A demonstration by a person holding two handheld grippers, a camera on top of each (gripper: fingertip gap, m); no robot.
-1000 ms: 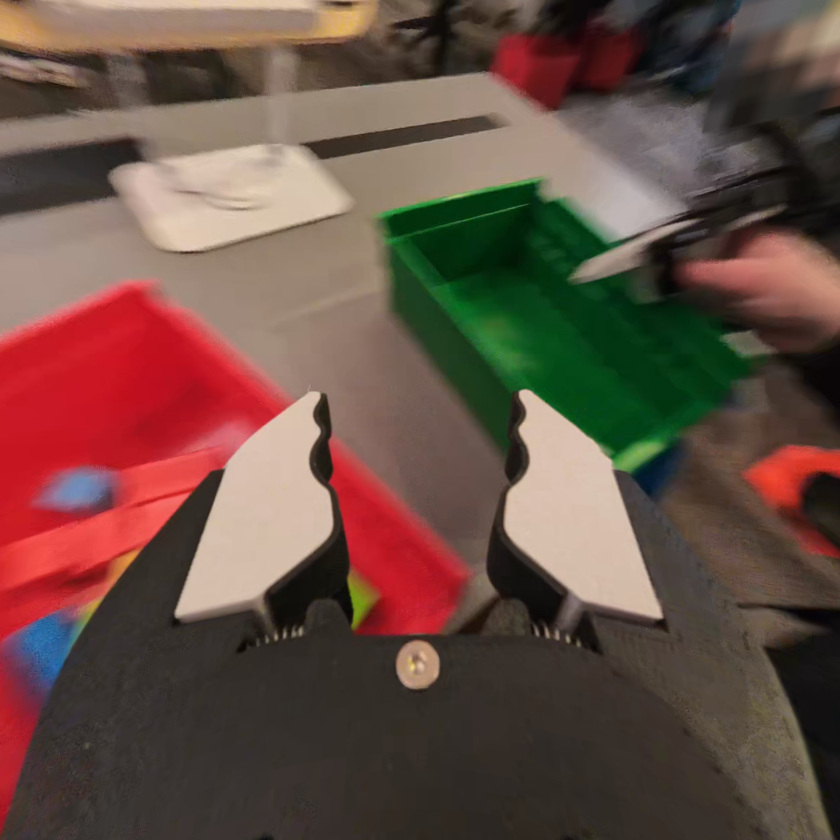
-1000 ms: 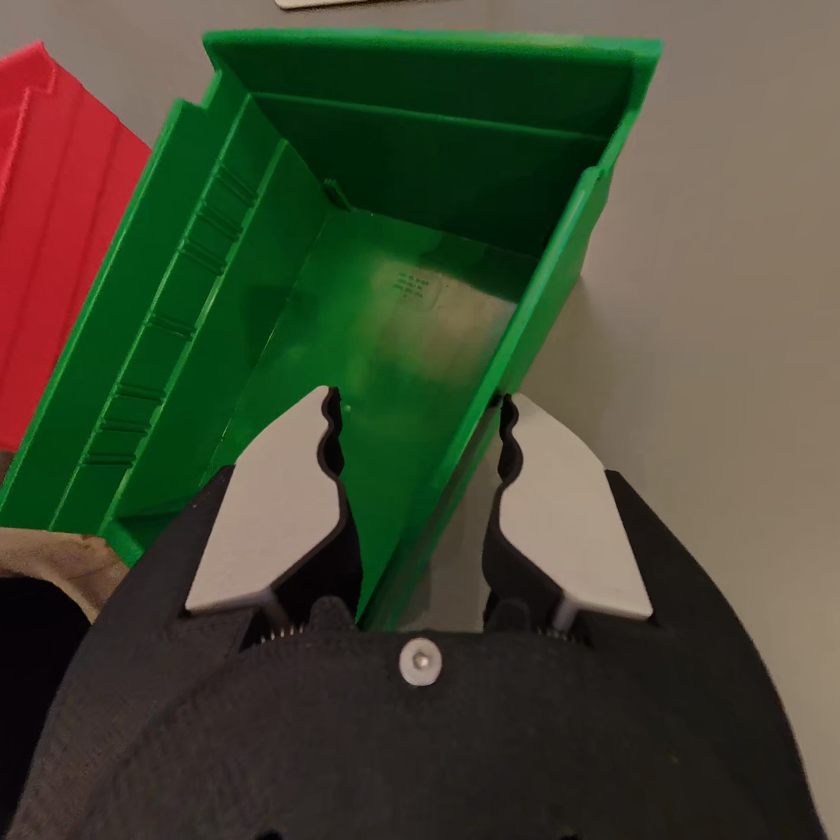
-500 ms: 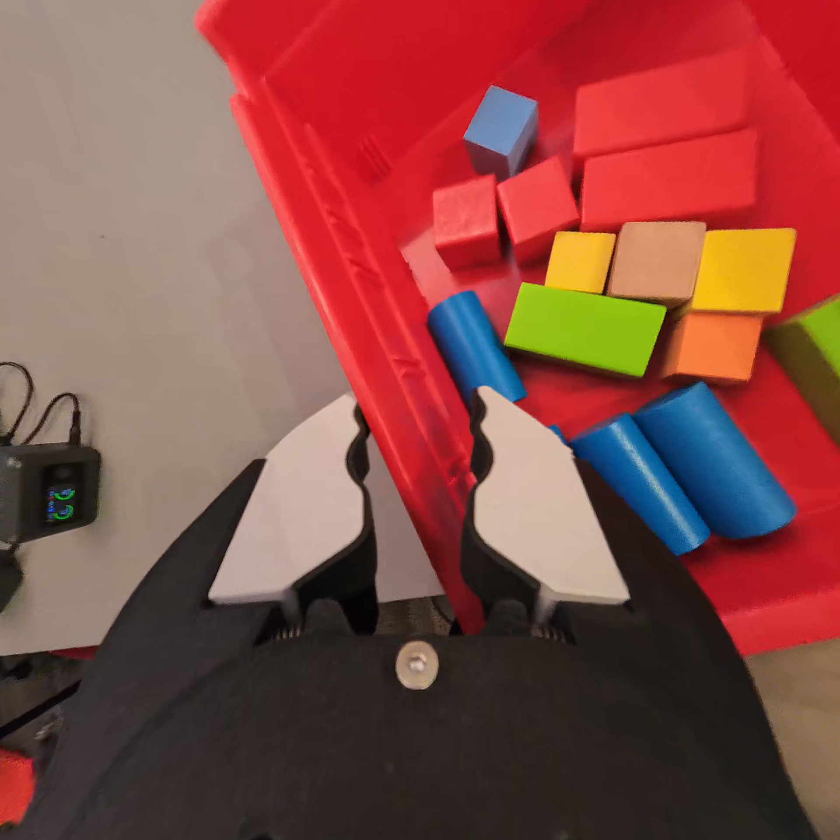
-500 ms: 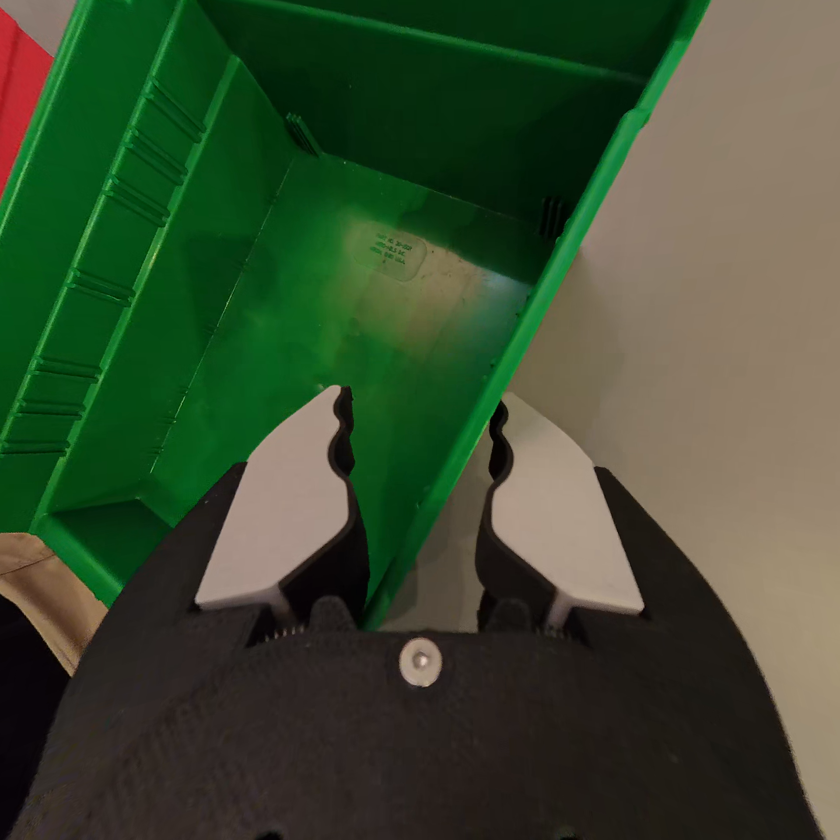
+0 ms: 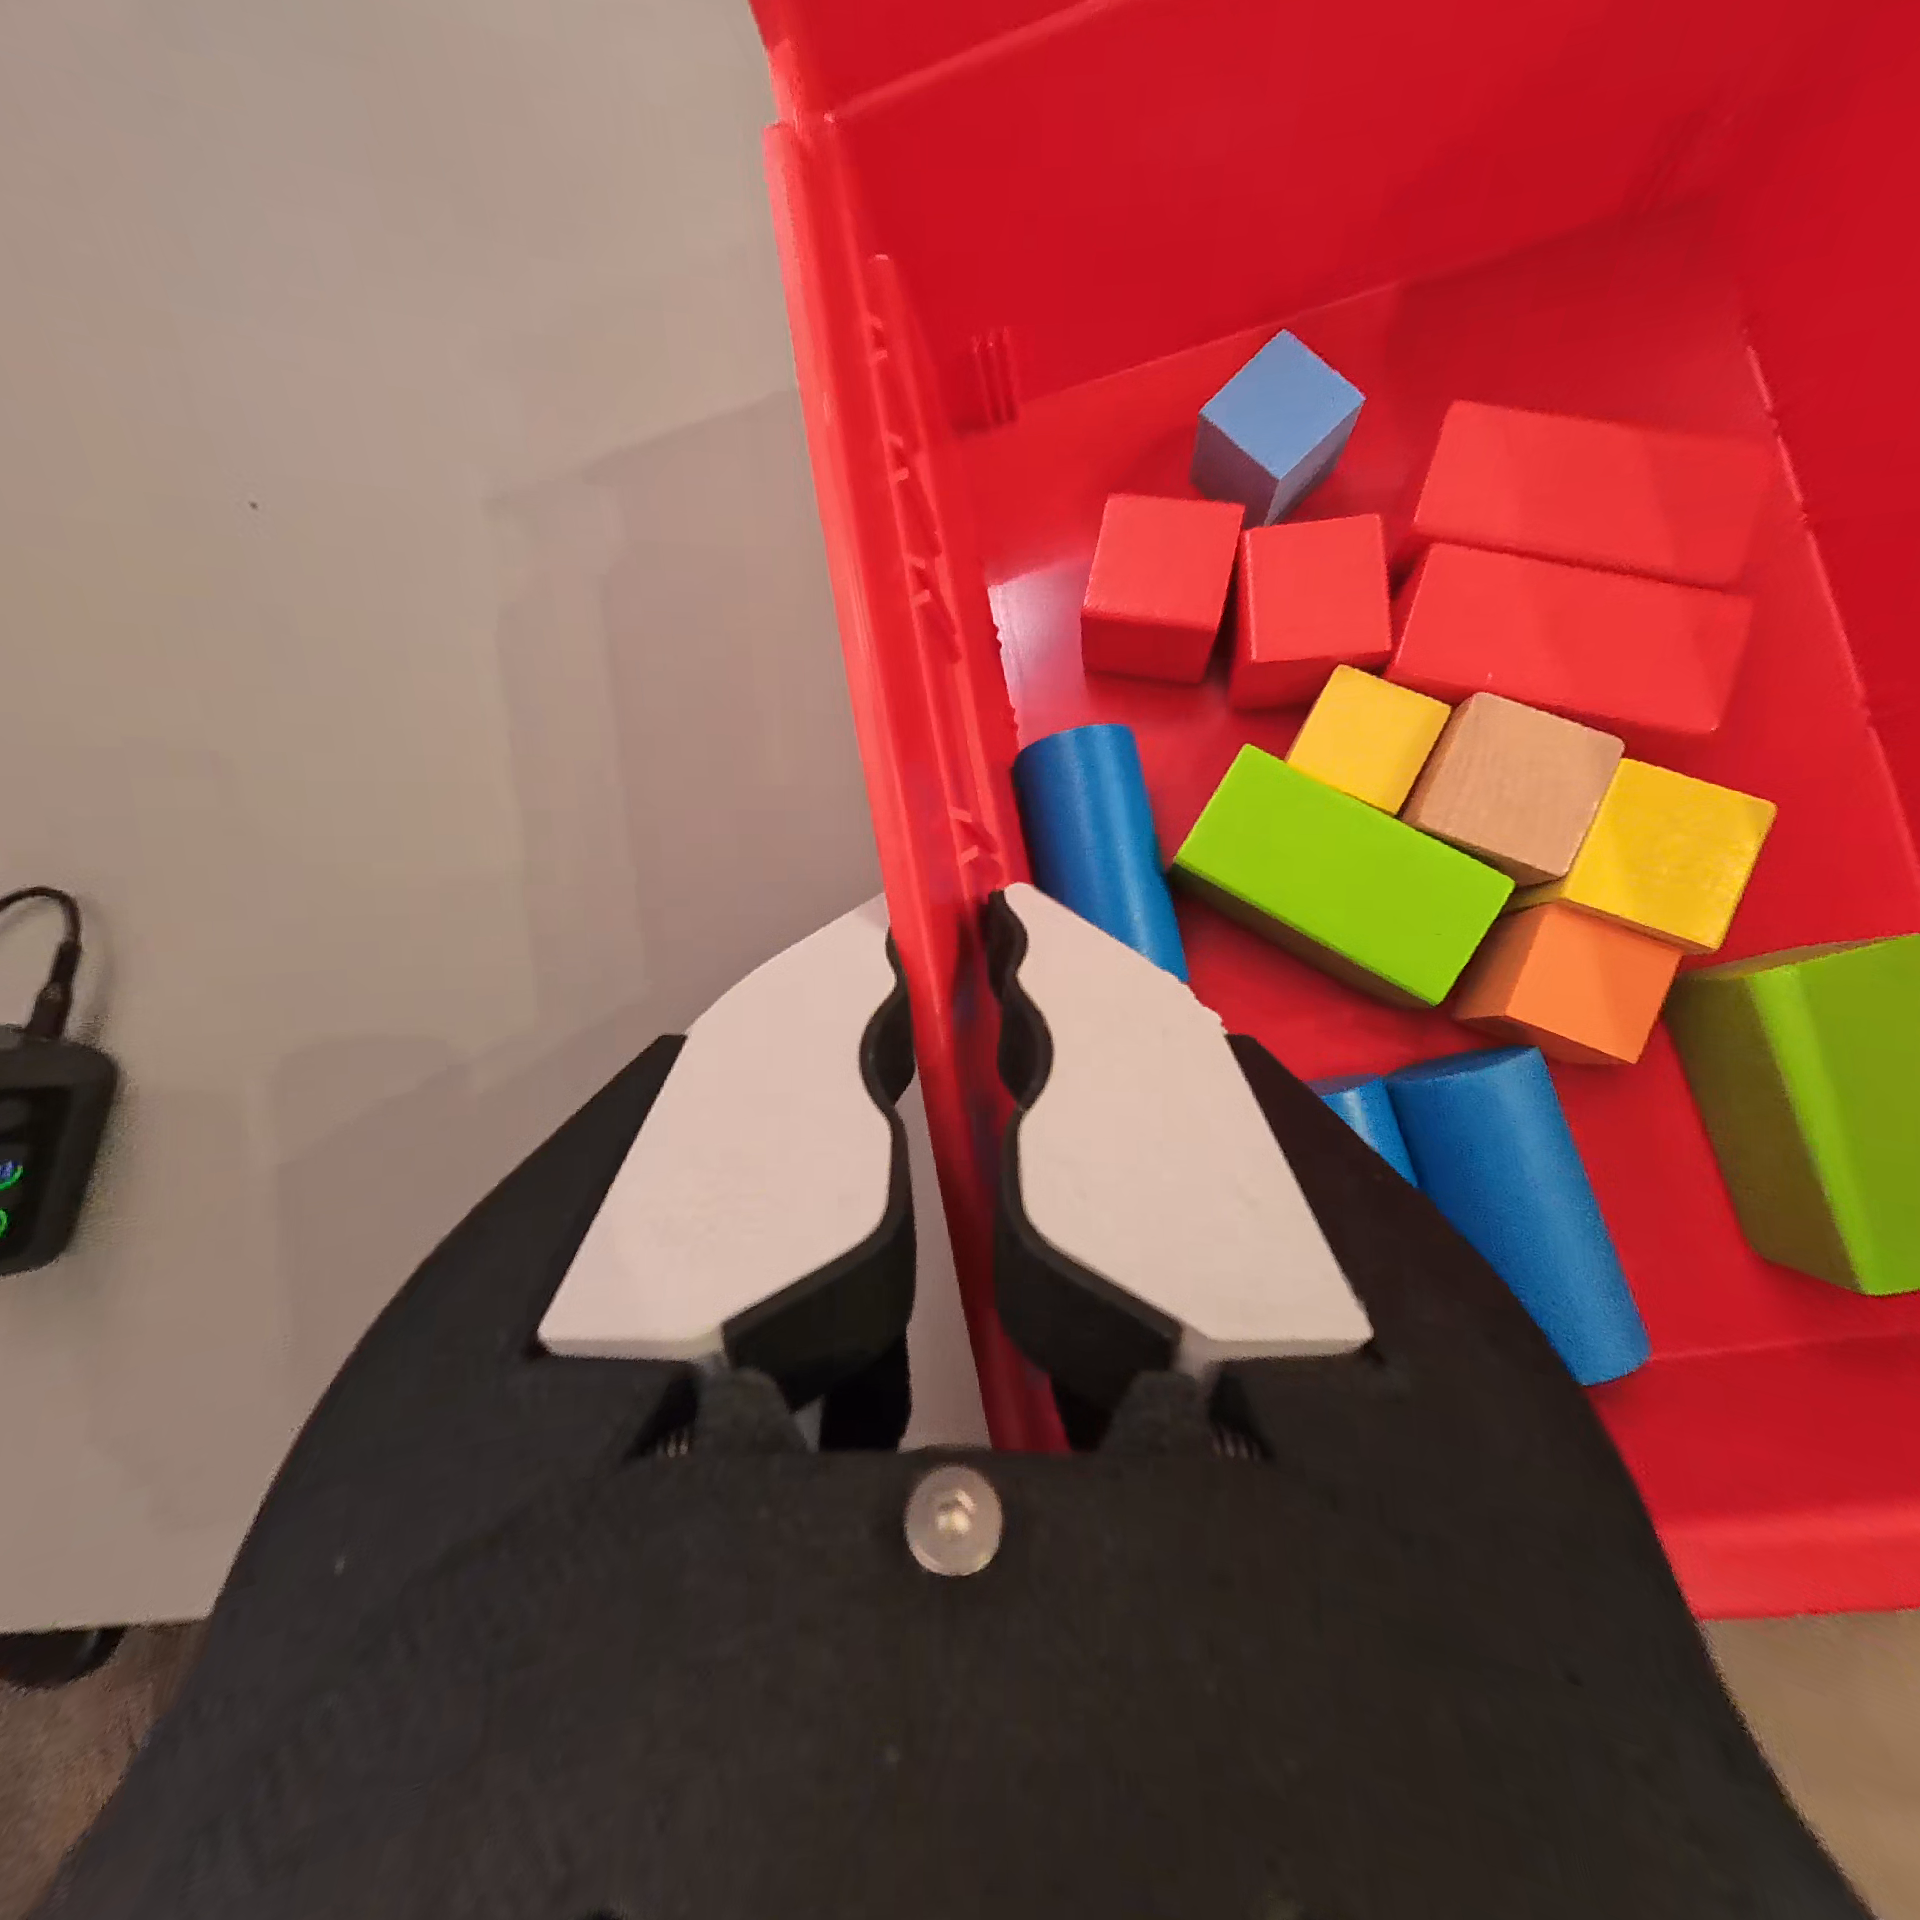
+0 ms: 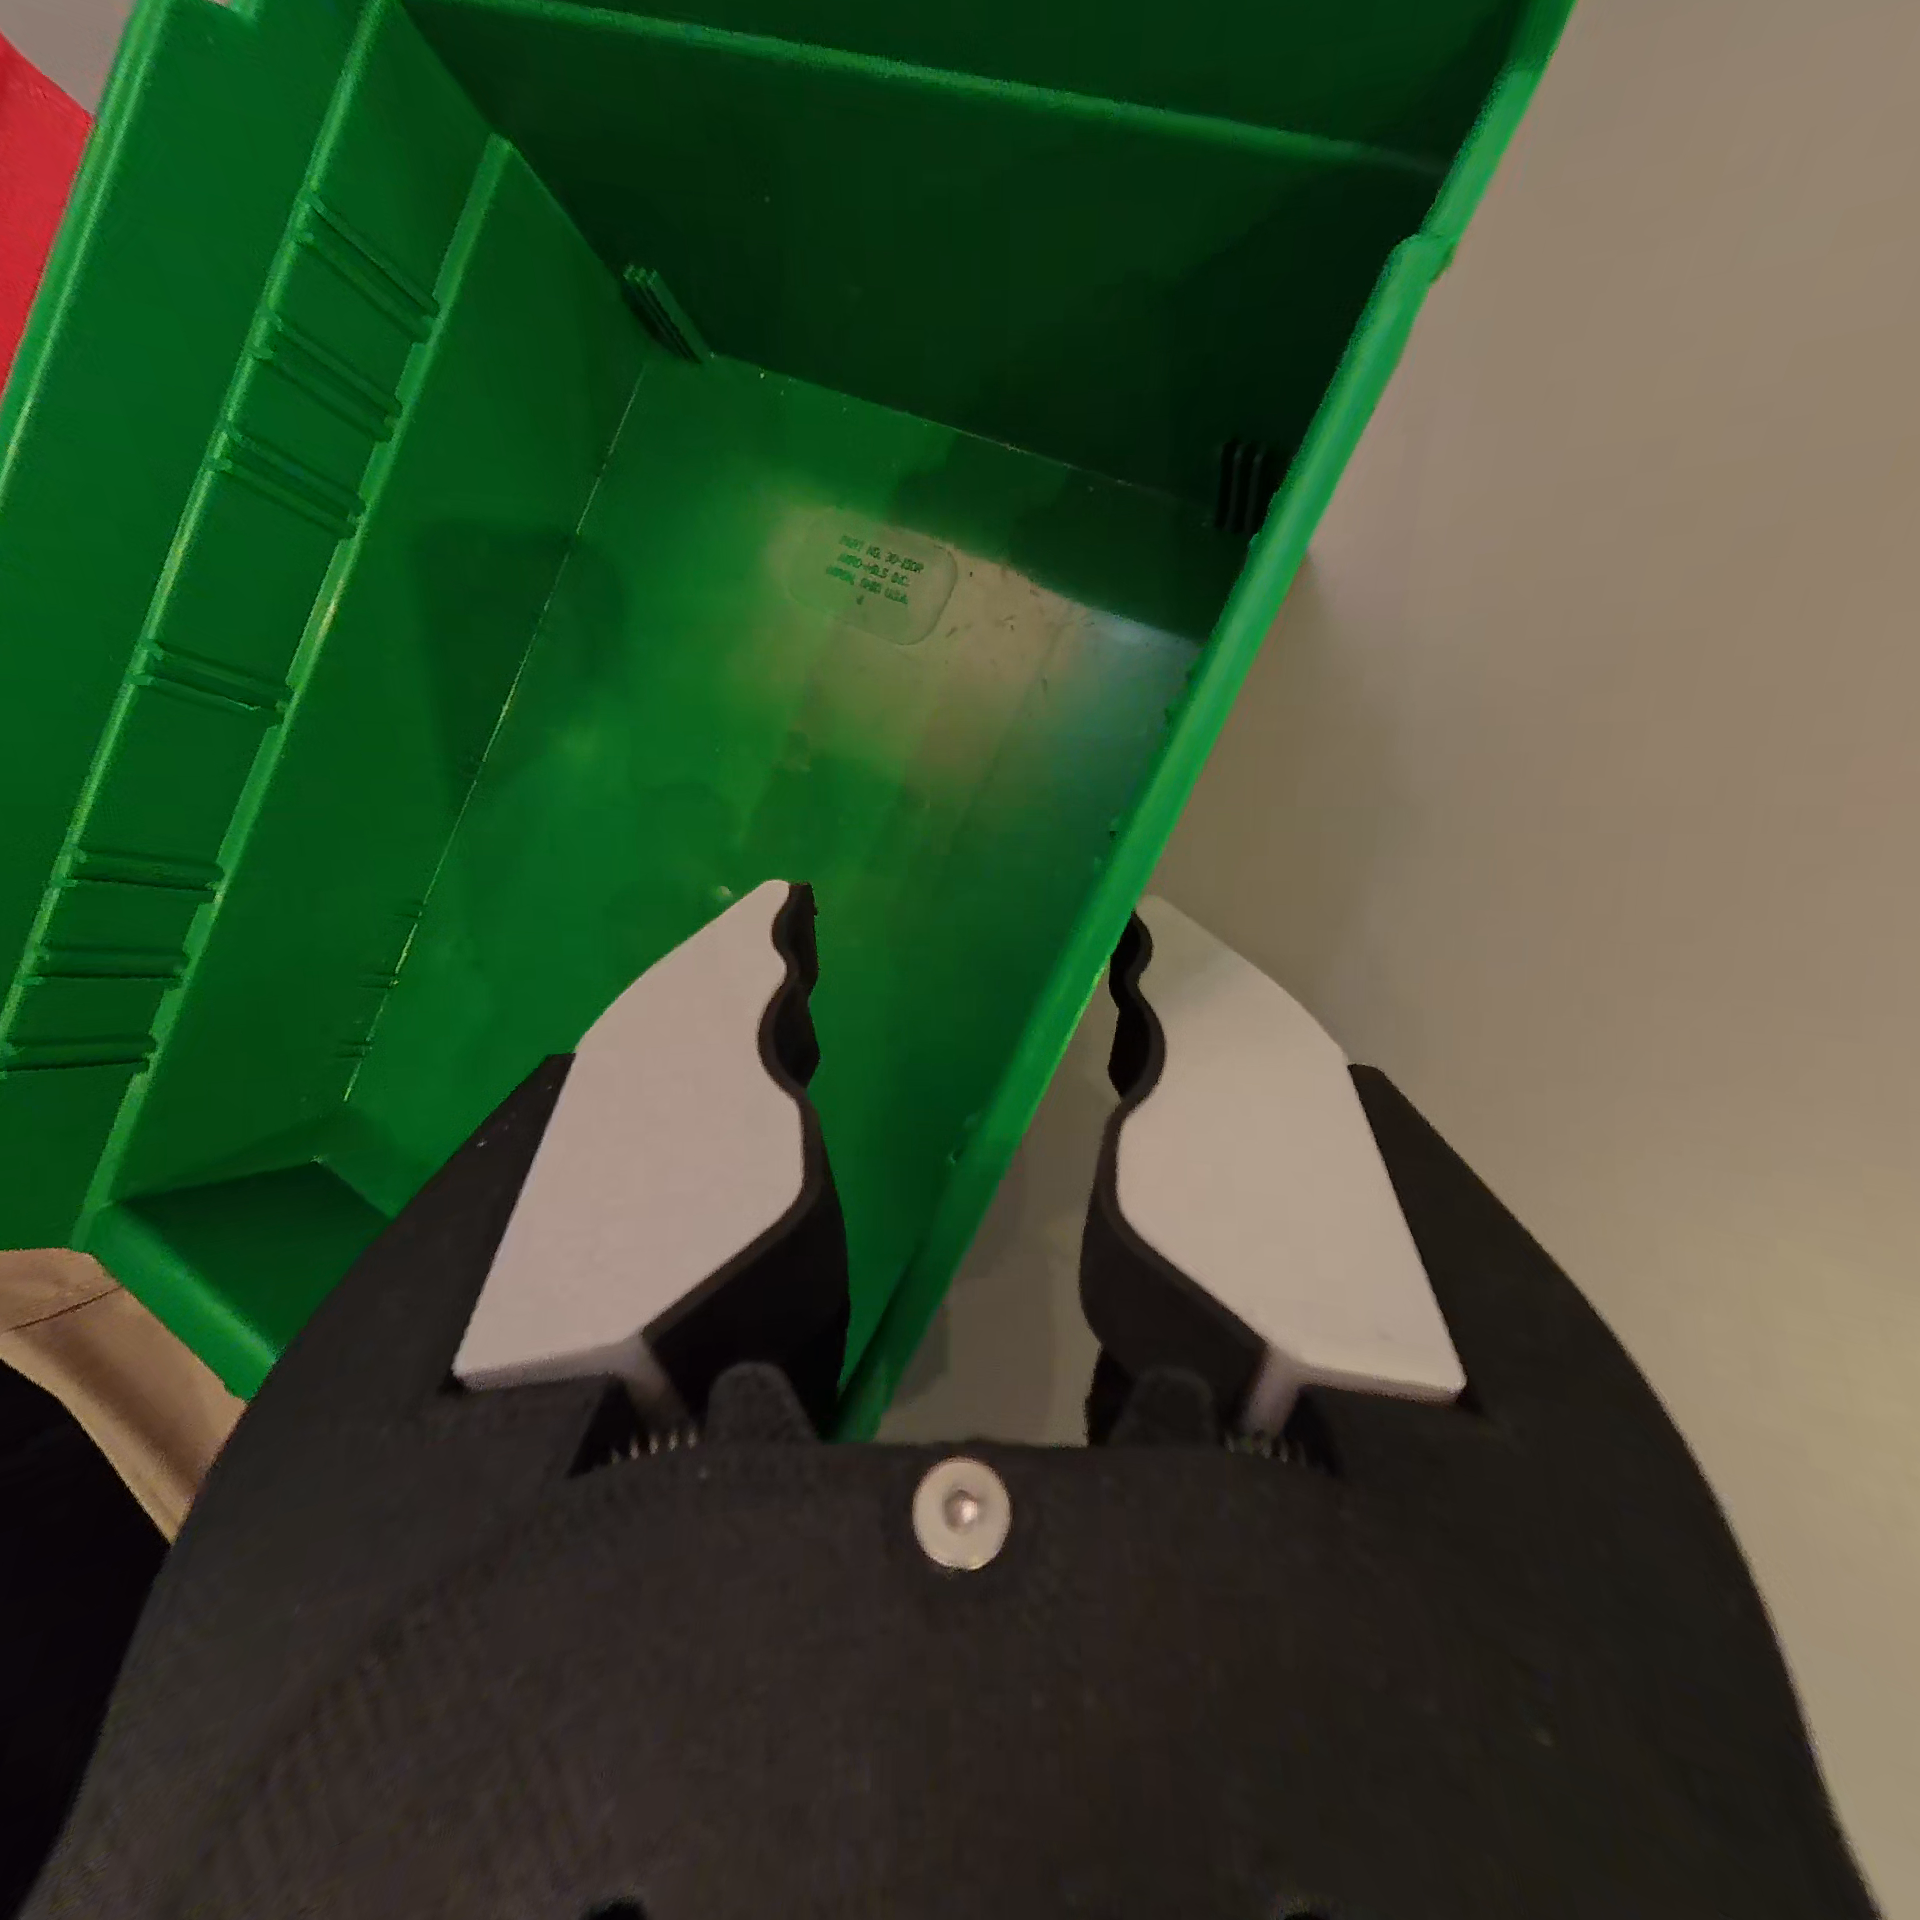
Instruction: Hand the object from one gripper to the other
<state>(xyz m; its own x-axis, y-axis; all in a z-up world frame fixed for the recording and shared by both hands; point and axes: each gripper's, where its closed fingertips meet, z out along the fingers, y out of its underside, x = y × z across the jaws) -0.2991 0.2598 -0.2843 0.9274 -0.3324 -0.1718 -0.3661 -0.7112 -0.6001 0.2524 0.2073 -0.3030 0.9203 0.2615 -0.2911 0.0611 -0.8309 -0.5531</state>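
Note:
My left gripper (image 5: 945, 925) is shut on the left wall of a red bin (image 5: 883, 416), one finger outside and one inside. The bin holds several wooden blocks: a lime green block (image 5: 1340, 883), blue cylinders (image 5: 1091, 831), red blocks (image 5: 1153, 587), yellow, orange and tan ones. My right gripper (image 6: 966, 920) is open and straddles the right wall (image 6: 1247, 623) of an empty green bin (image 6: 312, 520), with the left finger inside and the right finger outside. Neither gripper holds a block.
Both bins stand on a grey table (image 5: 364, 520) near its front edge. A small black device with a cable (image 5: 42, 1143) lies at the left. A corner of the red bin (image 6: 31, 239) shows left of the green bin. Grey tabletop (image 6: 1662, 623) lies right of the green bin. The gap from one gripper's tips to the other's is roughly 55 cm.
My left gripper swung down from looking across the table onto the red bin's left wall and closed on it. My right gripper moved slightly further along the green bin's wall and narrowed a little.

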